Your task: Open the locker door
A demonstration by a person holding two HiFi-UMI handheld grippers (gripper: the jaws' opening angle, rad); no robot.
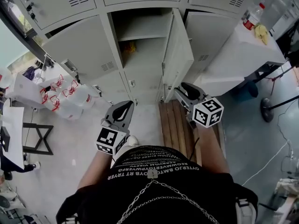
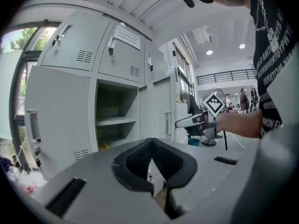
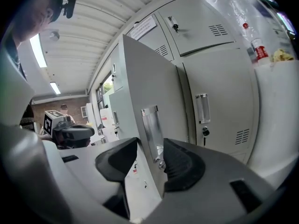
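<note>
The middle locker's grey door stands swung out to the right, showing a compartment with a shelf and something yellow on a lower level. My right gripper is at the door's free edge. In the right gripper view its jaws are open, with the door edge and its metal handle between them; the left pad stands clear of the panel. My left gripper hangs lower left, in front of the lockers, shut on nothing.
Another locker door stands open at the left. Clear water jugs sit on the floor beneath it. A wooden bench lies under my right arm. A white table with a bottle stands at the right.
</note>
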